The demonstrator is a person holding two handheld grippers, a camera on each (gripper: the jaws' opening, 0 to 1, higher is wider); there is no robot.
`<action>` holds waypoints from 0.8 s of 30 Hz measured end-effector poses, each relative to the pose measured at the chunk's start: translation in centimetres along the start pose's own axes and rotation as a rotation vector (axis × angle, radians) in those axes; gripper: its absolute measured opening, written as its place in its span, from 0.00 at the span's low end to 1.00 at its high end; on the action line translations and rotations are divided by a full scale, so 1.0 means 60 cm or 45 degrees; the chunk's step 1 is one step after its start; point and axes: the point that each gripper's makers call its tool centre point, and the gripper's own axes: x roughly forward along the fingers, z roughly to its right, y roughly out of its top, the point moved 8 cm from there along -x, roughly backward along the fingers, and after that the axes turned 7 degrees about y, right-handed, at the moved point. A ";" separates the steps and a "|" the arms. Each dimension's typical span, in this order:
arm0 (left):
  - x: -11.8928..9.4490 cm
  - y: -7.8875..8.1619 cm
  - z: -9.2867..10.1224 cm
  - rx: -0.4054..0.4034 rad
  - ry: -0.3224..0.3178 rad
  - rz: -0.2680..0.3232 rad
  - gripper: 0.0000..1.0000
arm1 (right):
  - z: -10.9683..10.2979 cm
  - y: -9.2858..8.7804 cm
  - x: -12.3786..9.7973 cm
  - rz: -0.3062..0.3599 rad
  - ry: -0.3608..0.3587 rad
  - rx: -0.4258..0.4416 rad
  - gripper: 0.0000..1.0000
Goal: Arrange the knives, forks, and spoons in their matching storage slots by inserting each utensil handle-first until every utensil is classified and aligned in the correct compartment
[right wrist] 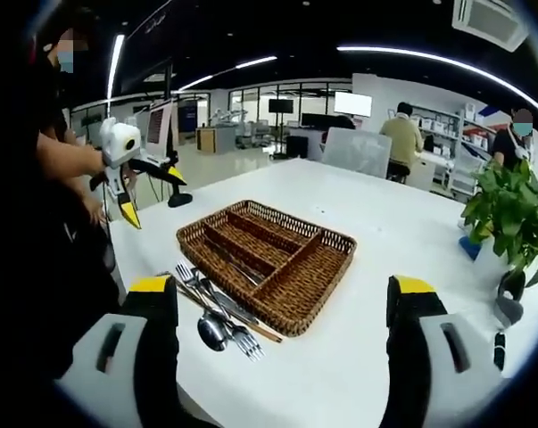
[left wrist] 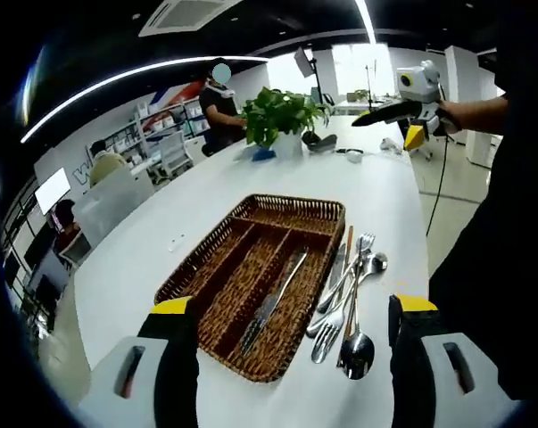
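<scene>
A brown wicker cutlery tray (left wrist: 217, 260) with long compartments lies on the white table. One knife (left wrist: 273, 299) rests in a compartment on its right side. Just outside the tray's right rim lies a loose pile of forks, spoons and knives (left wrist: 349, 308). My left gripper (left wrist: 292, 306) hovers over the tray's near end, open and holding nothing. The right gripper (left wrist: 380, 113) is raised far off, held in a hand. In the right gripper view the tray (right wrist: 322, 239) lies ahead with the utensil pile (right wrist: 219, 319) at its near-left side. My right gripper (right wrist: 281, 285) is open; the left gripper (right wrist: 148, 171) hangs at the left.
A potted green plant (left wrist: 282, 116) (right wrist: 514, 209) stands at the table's far end with small items beside it. People sit and stand at desks behind. The table edge (left wrist: 426, 267) runs just right of the utensil pile. Bare white tabletop (right wrist: 402, 223) surrounds the tray.
</scene>
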 end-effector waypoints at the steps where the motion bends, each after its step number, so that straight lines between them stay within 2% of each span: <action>1: 0.003 0.000 0.001 0.007 -0.009 0.003 0.87 | 0.002 0.001 -0.001 0.004 -0.003 0.010 1.00; 6: 0.017 0.005 0.006 0.025 -0.031 0.027 0.76 | 0.008 0.001 -0.002 0.013 -0.005 0.030 1.00; 11: 0.033 -0.003 0.005 0.048 -0.047 -0.001 0.73 | 0.006 0.003 -0.004 0.024 -0.013 0.029 1.00; 14: 0.038 -0.003 0.008 0.047 -0.062 -0.014 0.67 | 0.006 0.002 -0.005 0.031 -0.009 0.040 1.00; 16: 0.046 -0.005 0.012 0.067 -0.075 -0.017 0.68 | 0.006 0.000 -0.006 0.031 -0.010 0.045 1.00; 21: 0.070 -0.018 0.029 0.096 -0.139 -0.078 0.67 | 0.009 -0.002 -0.007 0.033 -0.015 0.057 1.00; 24: 0.082 -0.024 0.041 0.148 -0.166 -0.103 0.66 | 0.012 -0.005 -0.009 0.028 -0.020 0.057 1.00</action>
